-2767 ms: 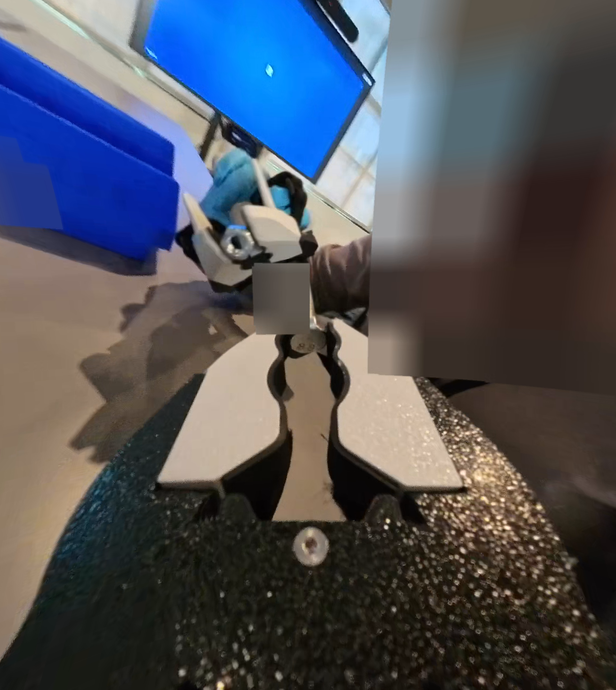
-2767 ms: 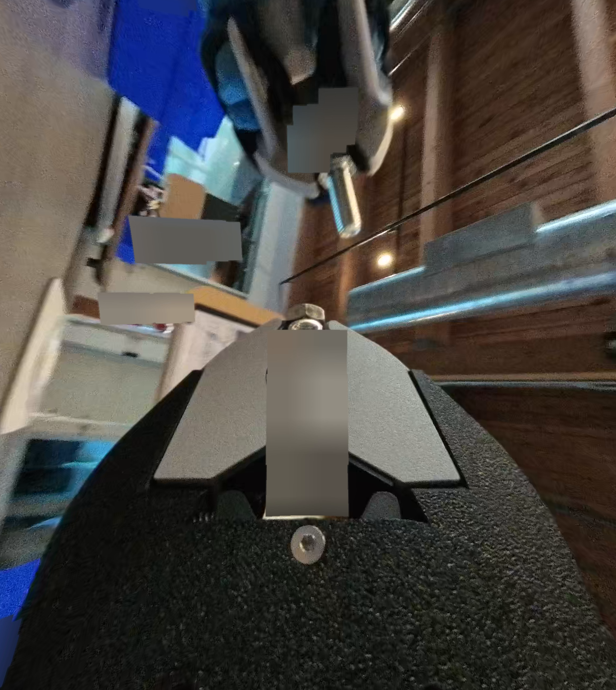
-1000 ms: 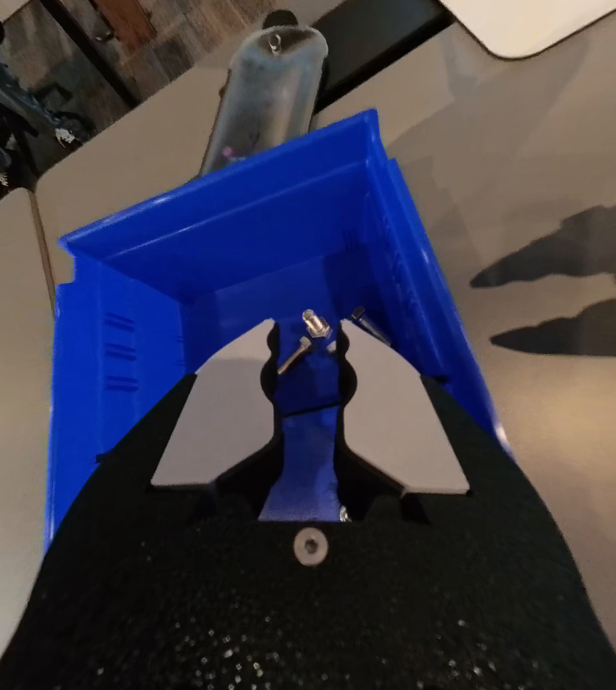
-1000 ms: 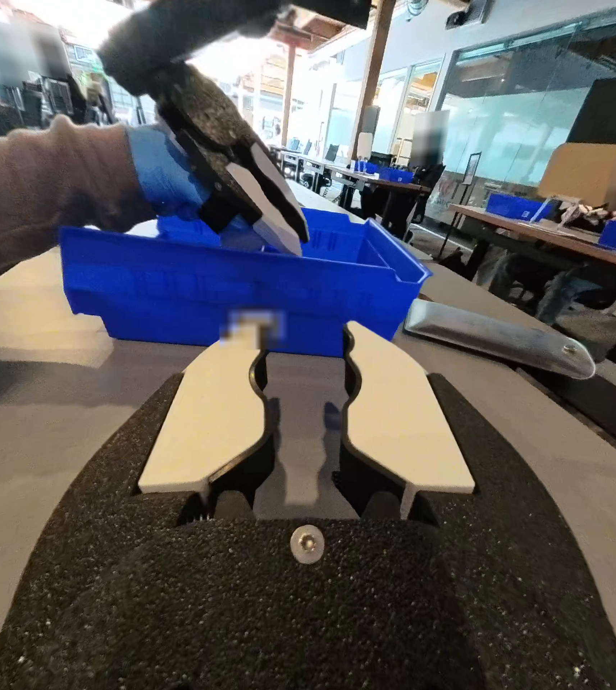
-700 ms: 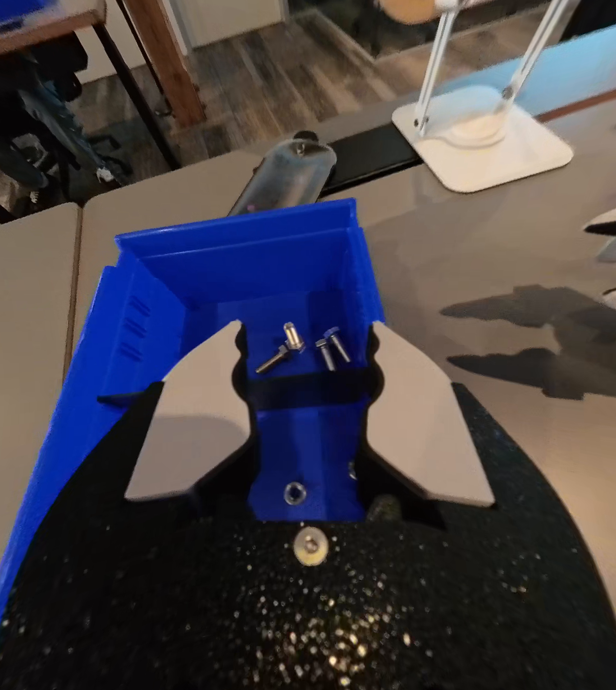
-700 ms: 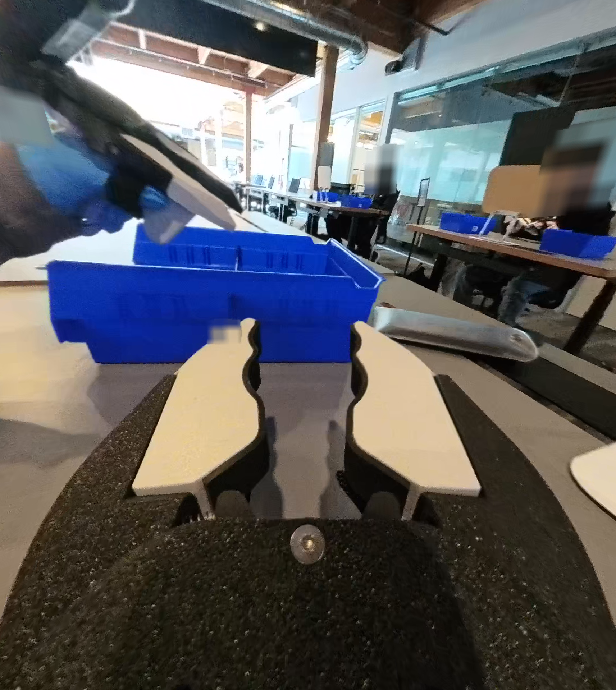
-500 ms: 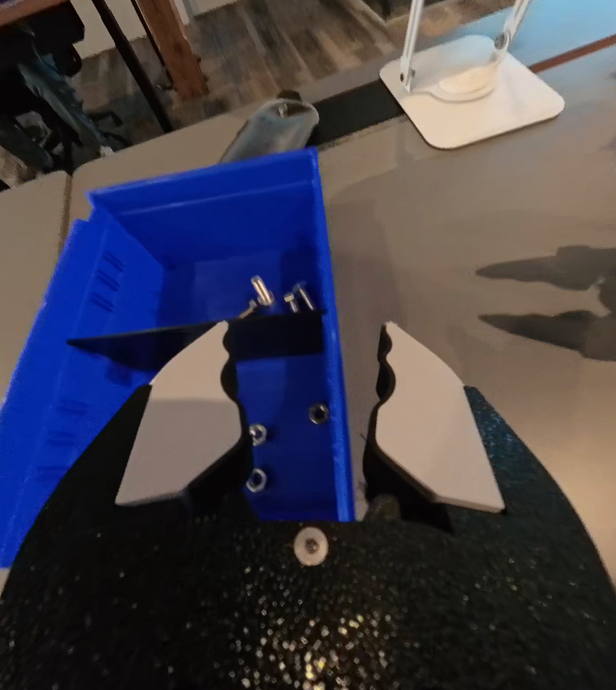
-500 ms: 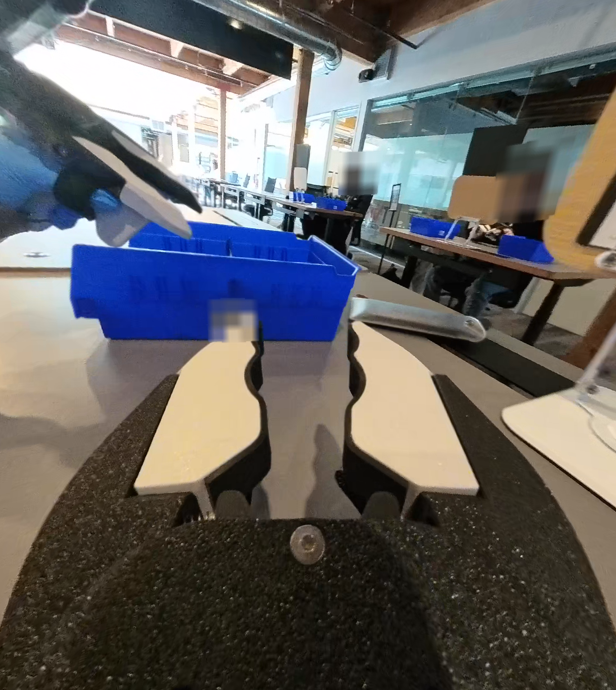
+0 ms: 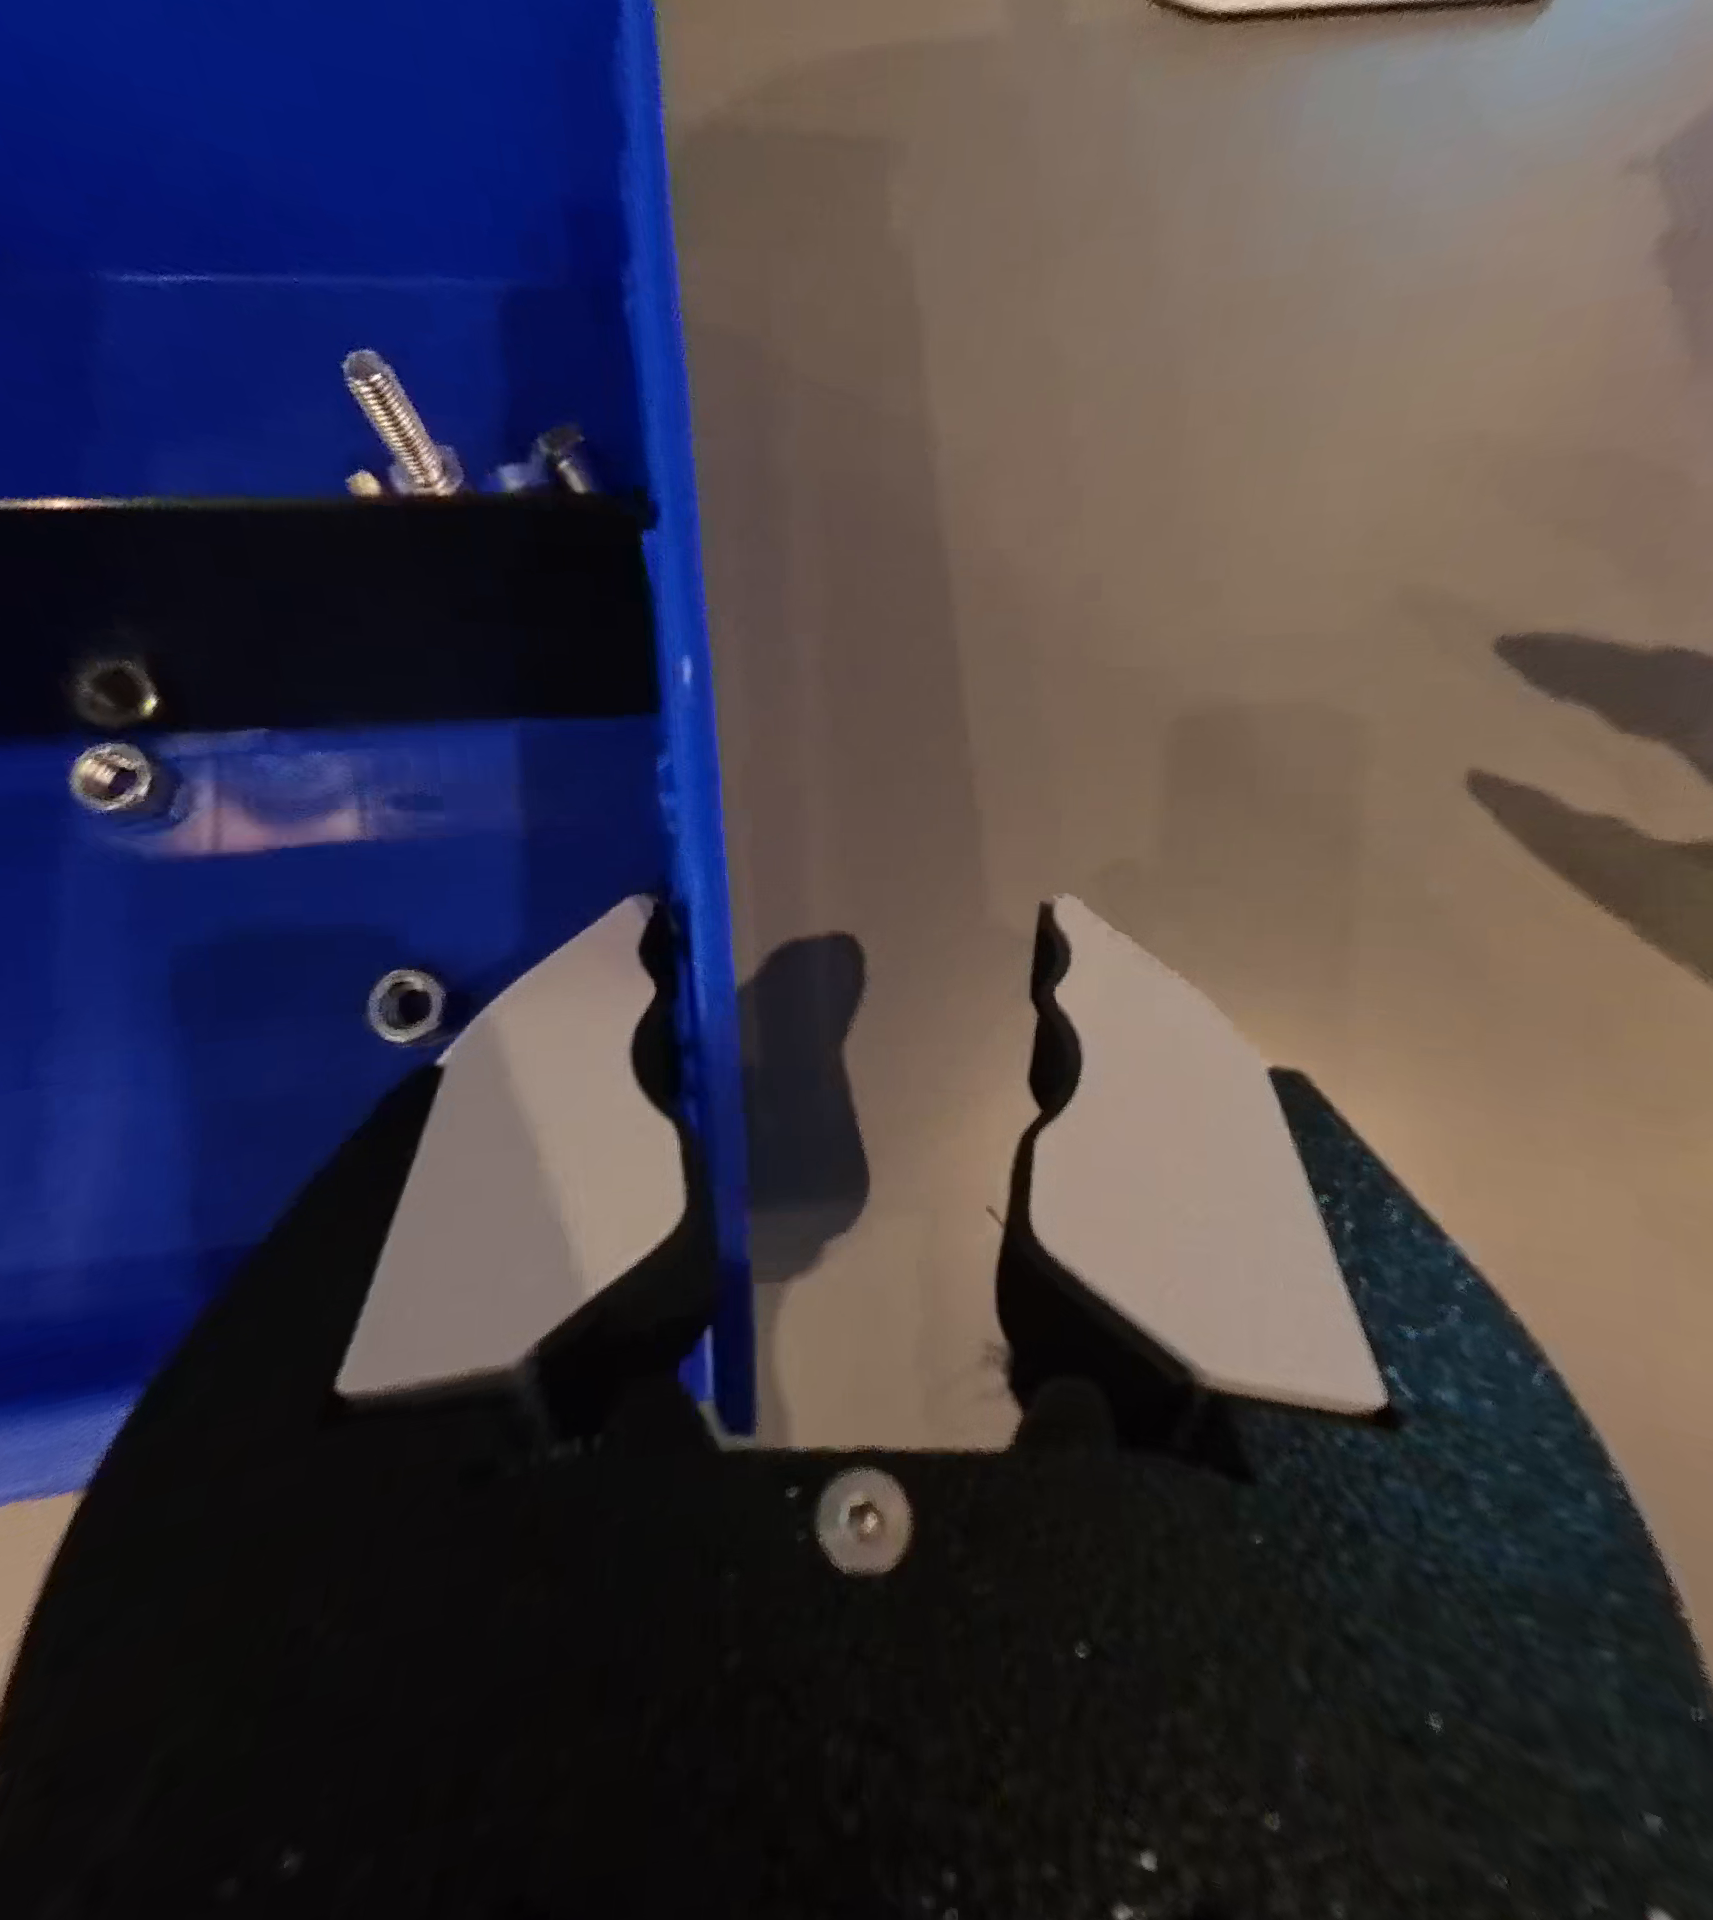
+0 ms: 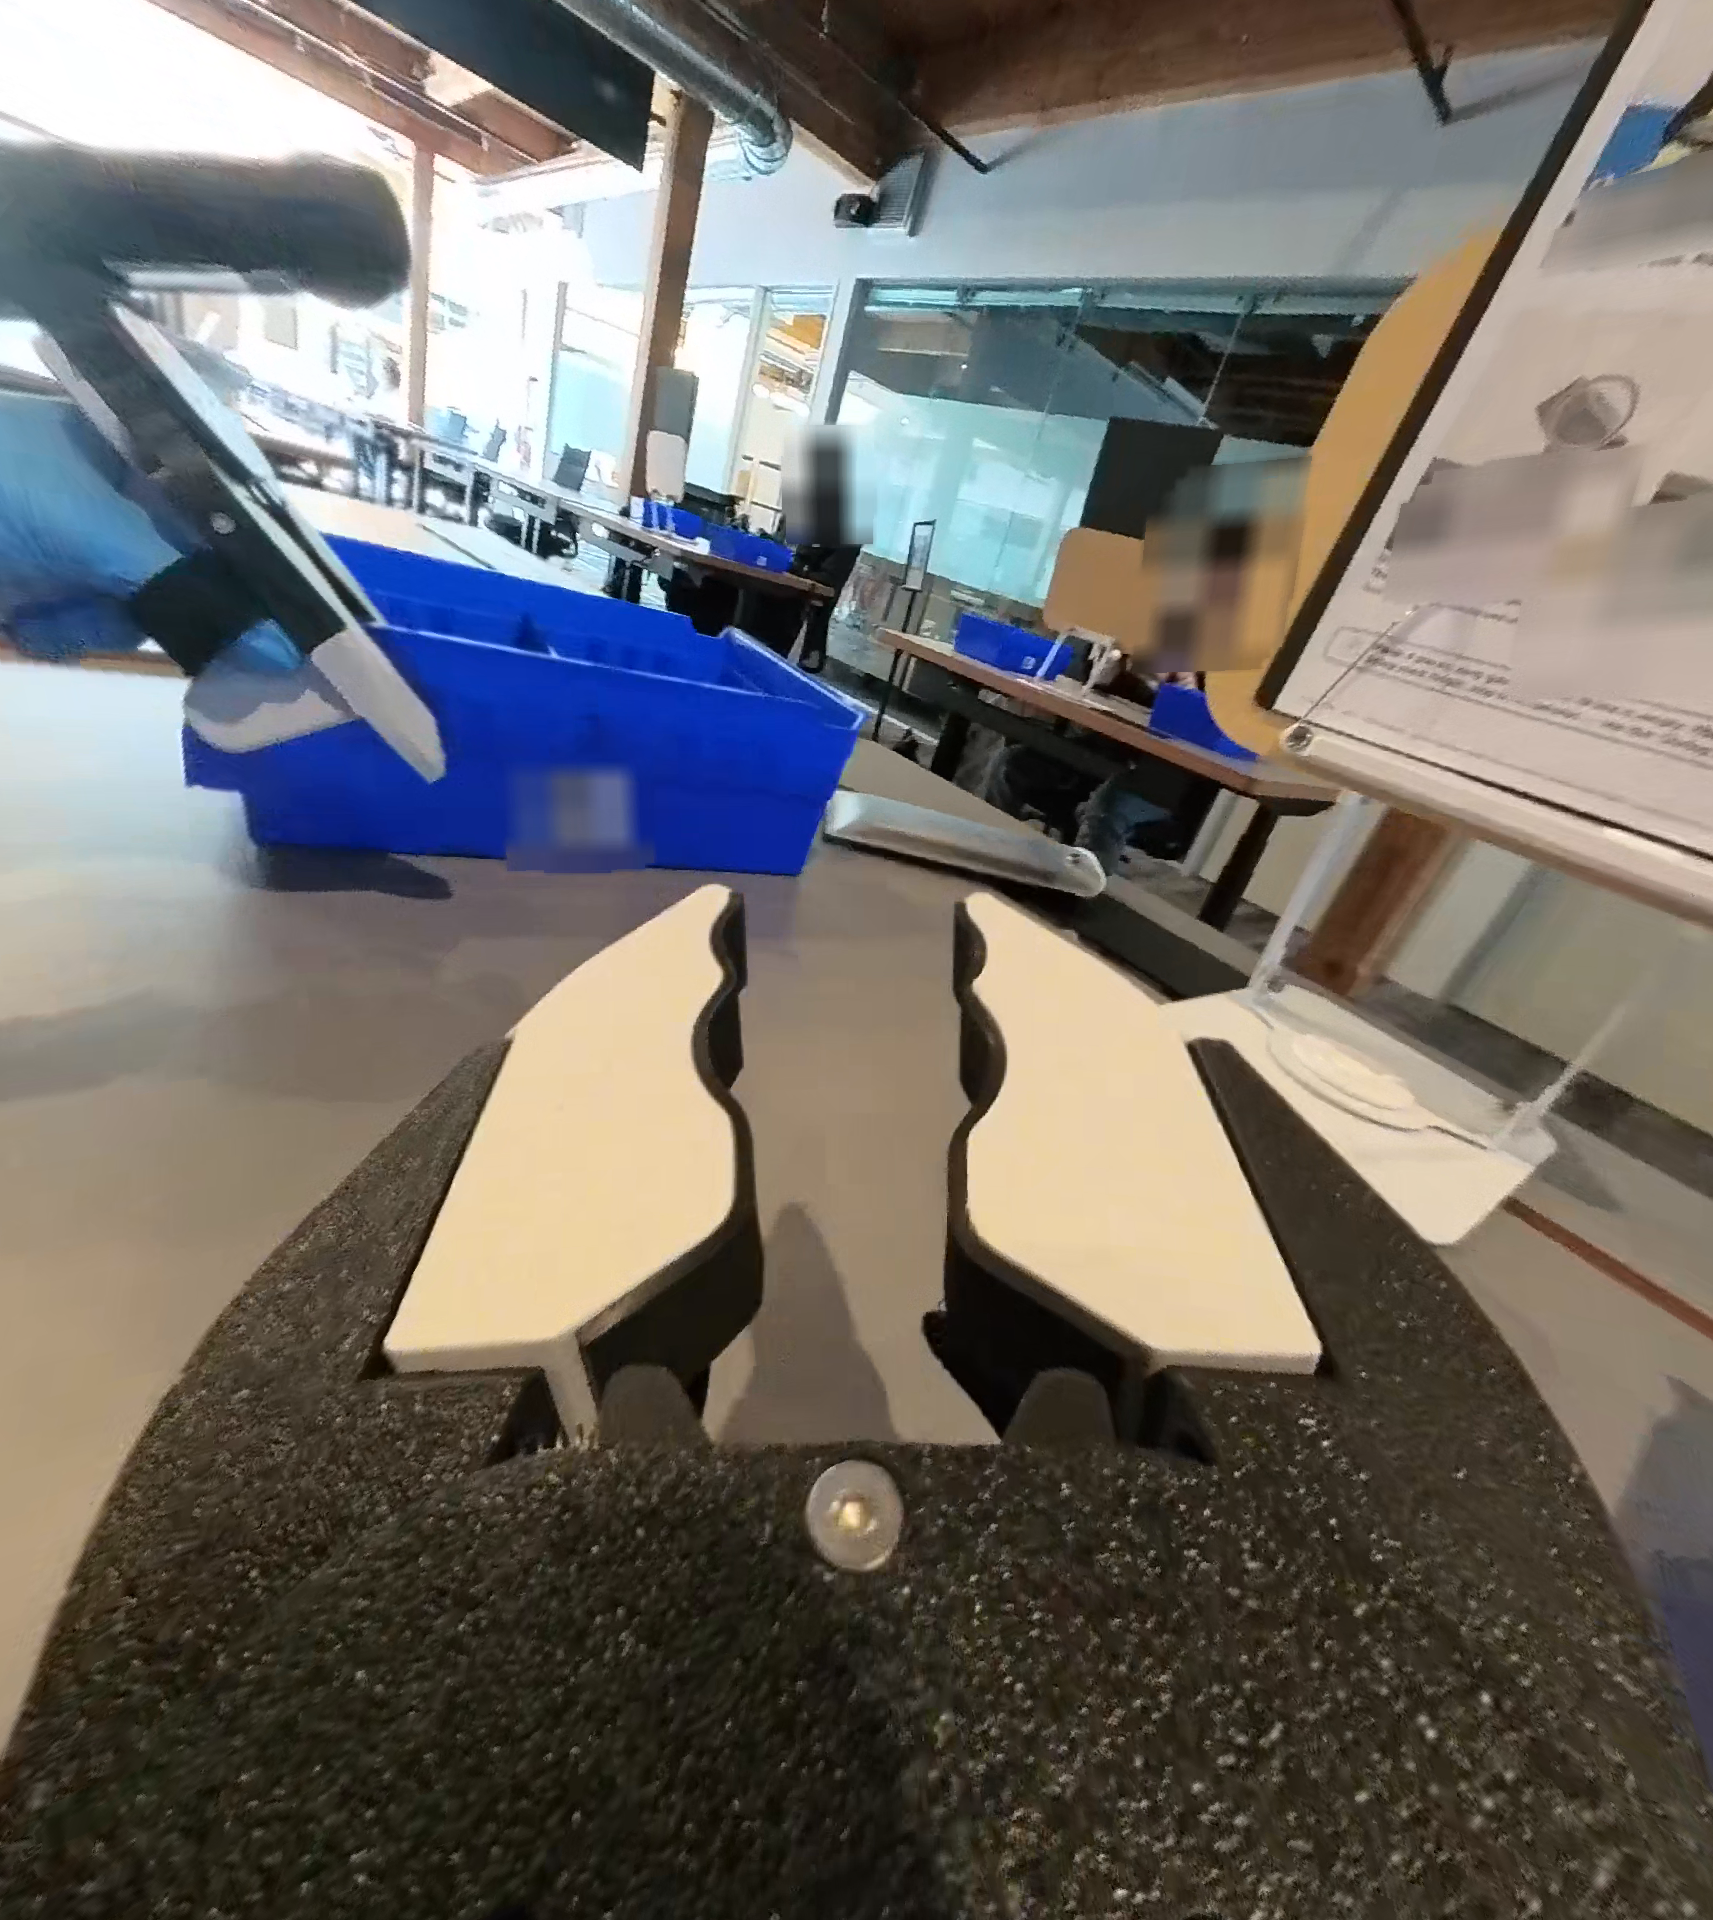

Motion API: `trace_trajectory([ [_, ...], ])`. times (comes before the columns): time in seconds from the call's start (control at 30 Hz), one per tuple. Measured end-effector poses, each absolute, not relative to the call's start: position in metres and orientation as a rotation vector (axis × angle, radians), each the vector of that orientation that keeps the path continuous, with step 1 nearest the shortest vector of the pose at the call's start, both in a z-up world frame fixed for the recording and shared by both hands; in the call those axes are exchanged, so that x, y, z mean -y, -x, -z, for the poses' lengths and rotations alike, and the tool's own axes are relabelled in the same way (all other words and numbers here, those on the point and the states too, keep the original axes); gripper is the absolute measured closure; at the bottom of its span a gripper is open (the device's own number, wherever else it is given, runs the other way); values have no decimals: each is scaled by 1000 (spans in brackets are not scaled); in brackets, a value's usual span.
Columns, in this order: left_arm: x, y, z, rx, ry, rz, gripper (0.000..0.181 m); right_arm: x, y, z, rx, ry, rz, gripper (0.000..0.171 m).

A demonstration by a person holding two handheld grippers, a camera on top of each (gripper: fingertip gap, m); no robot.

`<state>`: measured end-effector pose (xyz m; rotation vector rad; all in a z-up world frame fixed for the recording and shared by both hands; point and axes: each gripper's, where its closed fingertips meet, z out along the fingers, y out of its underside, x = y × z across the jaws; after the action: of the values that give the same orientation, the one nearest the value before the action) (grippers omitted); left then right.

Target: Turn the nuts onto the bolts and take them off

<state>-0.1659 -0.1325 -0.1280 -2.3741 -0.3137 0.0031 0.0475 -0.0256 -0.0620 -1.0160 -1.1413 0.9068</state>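
A blue bin [image 9: 665,520] with a black divider [image 9: 312,623] holds a few bolts [image 9: 395,426] in its far compartment and loose nuts [image 9: 405,1003] in its near one. My left gripper [image 9: 847,914] is open and empty. It straddles the bin's right wall, with the left finger [image 9: 540,1122] inside the bin and the right finger over the table. My right gripper [image 10: 847,899] is open and empty, low over the grey table. In the right wrist view the left gripper [image 10: 317,743] dips at the bin's [image 10: 623,727] near left end.
A silver metal piece [image 10: 956,831] lies on the table just right of the bin. A clear sign stand [image 10: 1454,520] with a white base [image 10: 1351,1122] stands at the right. Grey tabletop [image 9: 1247,520] stretches right of the bin. Other tables and people are far behind.
Earlier the left gripper held a bolt and the right a nut. Both are now open and empty. The left gripper moved over the bin, then dropped right to straddle its wall.
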Motion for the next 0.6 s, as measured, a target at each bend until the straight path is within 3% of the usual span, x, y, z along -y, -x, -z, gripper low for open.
trace_trajectory([
  [0.03, 128, 161, 128, 307, 2366, 15, 116, 25, -48, 60, 1132, 1013, -901, 134],
  [0.2, 111, 142, 123, 232, 2346, -42, 112, 12, -51, 59, 1100, 1034, -886, 134],
  [0.33, 99, 133, 88, 145, 2149, -295, 109, -4, -64, 50, 1025, 1039, -863, 134],
  [0.5, 78, 95, 64, -134, 1960, -619, 122, -22, -64, 59, 958, 1122, -942, 134],
  [0.6, 53, 66, 67, -288, 1876, -584, 121, -30, -63, 61, 941, 1145, -964, 134],
])
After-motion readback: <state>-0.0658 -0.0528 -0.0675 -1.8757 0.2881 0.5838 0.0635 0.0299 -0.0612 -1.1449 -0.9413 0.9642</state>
